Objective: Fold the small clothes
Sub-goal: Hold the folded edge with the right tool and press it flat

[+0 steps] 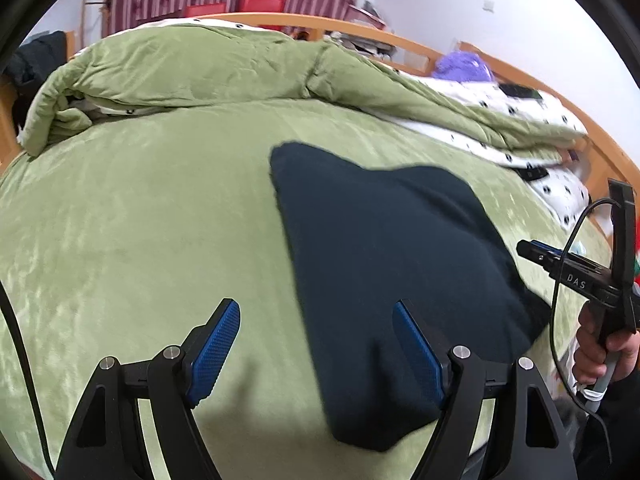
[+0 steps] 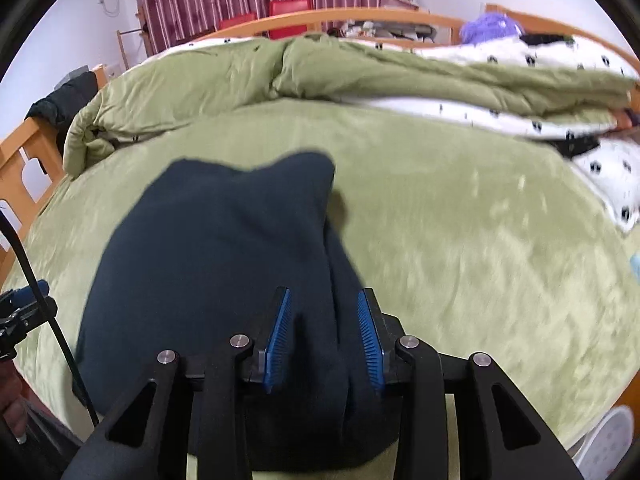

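A dark navy garment lies folded on the green bedspread; it also shows in the right wrist view. My left gripper is open wide above the garment's near left edge, with cloth under its right finger only. My right gripper is partly open over the garment's right fold, its blue pads apart from the cloth ridge between them. The right gripper also shows at the right edge of the left wrist view.
A rolled green and white spotted duvet lies along the far side of the bed. A wooden bed frame curves behind it, with a purple plush. A black cable hangs by the right gripper.
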`<state>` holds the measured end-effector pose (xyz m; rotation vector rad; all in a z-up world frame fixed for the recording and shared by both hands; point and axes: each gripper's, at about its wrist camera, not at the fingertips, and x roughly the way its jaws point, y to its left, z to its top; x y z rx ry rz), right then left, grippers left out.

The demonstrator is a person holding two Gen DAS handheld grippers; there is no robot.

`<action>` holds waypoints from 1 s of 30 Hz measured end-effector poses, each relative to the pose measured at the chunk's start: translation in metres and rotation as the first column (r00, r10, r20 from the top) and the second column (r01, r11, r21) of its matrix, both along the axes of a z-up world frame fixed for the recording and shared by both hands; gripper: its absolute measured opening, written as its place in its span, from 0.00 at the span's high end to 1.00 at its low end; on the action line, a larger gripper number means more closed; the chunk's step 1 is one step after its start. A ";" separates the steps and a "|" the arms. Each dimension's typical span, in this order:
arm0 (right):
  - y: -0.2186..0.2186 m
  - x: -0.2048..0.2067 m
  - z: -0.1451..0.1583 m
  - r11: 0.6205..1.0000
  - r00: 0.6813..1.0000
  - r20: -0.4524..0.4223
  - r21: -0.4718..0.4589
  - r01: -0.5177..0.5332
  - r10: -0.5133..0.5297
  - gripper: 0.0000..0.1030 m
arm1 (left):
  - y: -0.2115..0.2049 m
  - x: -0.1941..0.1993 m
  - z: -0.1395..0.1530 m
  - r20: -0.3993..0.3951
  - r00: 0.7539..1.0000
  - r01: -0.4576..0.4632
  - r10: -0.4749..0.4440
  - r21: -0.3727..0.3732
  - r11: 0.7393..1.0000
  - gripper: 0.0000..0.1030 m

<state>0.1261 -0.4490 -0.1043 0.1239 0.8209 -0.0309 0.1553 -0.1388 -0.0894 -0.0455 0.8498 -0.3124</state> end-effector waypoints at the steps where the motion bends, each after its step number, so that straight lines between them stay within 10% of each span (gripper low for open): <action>1: -0.001 0.008 0.006 1.000 1.000 0.004 -0.001 0.000 0.000 0.65 | 0.003 0.006 0.006 0.004 1.000 -0.005 0.005 -0.002 1.000 0.25; 16: -0.007 0.150 -0.026 0.989 0.988 -0.151 0.151 0.010 0.013 0.50 | 0.005 0.115 0.010 0.015 1.000 -0.025 0.025 0.005 1.000 0.25; 21: 0.005 0.158 -0.019 0.988 0.993 -0.033 0.105 -0.111 0.115 0.86 | 0.001 0.135 -0.009 -0.026 0.999 -0.022 0.023 0.015 1.000 0.25; 23: 0.005 0.148 -0.011 0.990 0.990 0.064 0.069 -0.126 0.122 0.86 | -0.002 0.142 -0.014 -0.025 0.999 -0.023 0.023 0.021 1.000 0.25; 30: -0.001 0.158 -0.037 0.995 0.997 -0.023 0.071 -0.070 0.071 0.87 | -0.018 0.171 -0.033 -0.042 0.999 -0.022 0.023 0.012 1.000 0.25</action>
